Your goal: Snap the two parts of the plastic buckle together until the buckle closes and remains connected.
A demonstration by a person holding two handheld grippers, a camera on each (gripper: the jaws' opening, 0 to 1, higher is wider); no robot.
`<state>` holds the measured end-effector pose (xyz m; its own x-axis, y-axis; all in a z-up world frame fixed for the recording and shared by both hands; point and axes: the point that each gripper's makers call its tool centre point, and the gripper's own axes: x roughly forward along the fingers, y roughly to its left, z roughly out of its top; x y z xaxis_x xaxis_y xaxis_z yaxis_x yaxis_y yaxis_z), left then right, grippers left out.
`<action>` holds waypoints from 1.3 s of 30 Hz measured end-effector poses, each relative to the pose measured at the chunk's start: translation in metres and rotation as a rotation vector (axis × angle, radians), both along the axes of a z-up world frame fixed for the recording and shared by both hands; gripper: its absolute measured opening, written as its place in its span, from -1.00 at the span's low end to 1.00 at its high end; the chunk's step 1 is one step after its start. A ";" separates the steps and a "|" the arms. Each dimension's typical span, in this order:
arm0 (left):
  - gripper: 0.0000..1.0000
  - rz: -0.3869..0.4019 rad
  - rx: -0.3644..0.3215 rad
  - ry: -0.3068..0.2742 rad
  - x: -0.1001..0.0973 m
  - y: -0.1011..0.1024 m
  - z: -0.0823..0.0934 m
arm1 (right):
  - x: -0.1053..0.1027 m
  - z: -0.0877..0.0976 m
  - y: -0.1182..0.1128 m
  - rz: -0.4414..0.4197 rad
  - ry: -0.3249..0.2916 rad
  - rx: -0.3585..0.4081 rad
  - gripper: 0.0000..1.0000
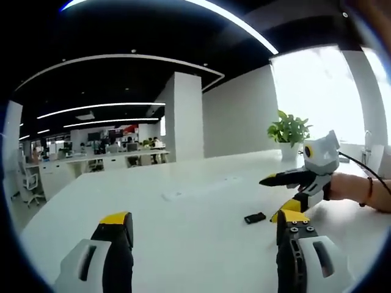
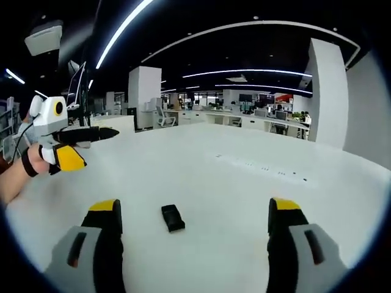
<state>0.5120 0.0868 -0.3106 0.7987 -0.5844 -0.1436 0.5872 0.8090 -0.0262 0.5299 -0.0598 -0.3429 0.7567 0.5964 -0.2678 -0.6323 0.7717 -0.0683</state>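
A small black buckle piece (image 1: 255, 218) lies flat on the white table (image 1: 183, 226); it is too small to tell whether it is one part or two joined. In the right gripper view the buckle (image 2: 173, 218) lies between and just beyond my right gripper's (image 2: 194, 210) open jaws, untouched. My left gripper (image 1: 204, 229) is open and holds nothing, with the buckle ahead near its right jaw. Each gripper also appears in the other's view: the right gripper (image 1: 269, 198) hovers open just right of the buckle, and the left gripper (image 2: 98, 148) is held open above the table at far left.
A potted plant (image 1: 288, 131) stands at the table's far right edge by a bright window. A flush cable strip (image 2: 263, 166) runs across the table top. A person's hand with a dark wristband (image 1: 368, 189) holds the right gripper. Office desks and a white pillar (image 1: 183, 116) lie beyond.
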 end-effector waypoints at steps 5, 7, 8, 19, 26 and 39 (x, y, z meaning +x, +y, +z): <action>0.98 -0.003 0.012 0.005 -0.003 -0.003 -0.001 | 0.000 0.002 0.000 -0.006 0.002 0.005 1.00; 0.98 0.004 0.014 0.000 -0.004 -0.003 0.001 | 0.000 0.004 -0.001 -0.012 0.000 0.012 1.00; 0.97 0.006 0.013 -0.005 -0.004 -0.003 0.003 | -0.001 0.006 -0.001 -0.015 0.000 0.020 1.00; 0.95 0.003 0.002 -0.021 -0.007 -0.004 0.006 | -0.014 0.018 -0.004 -0.020 -0.019 0.061 0.96; 0.94 0.002 0.007 -0.034 -0.009 -0.006 0.008 | -0.022 0.025 -0.013 -0.046 -0.040 0.070 0.98; 0.95 -0.013 -0.009 0.002 -0.017 -0.015 0.004 | -0.032 0.028 -0.027 -0.098 -0.006 0.103 0.94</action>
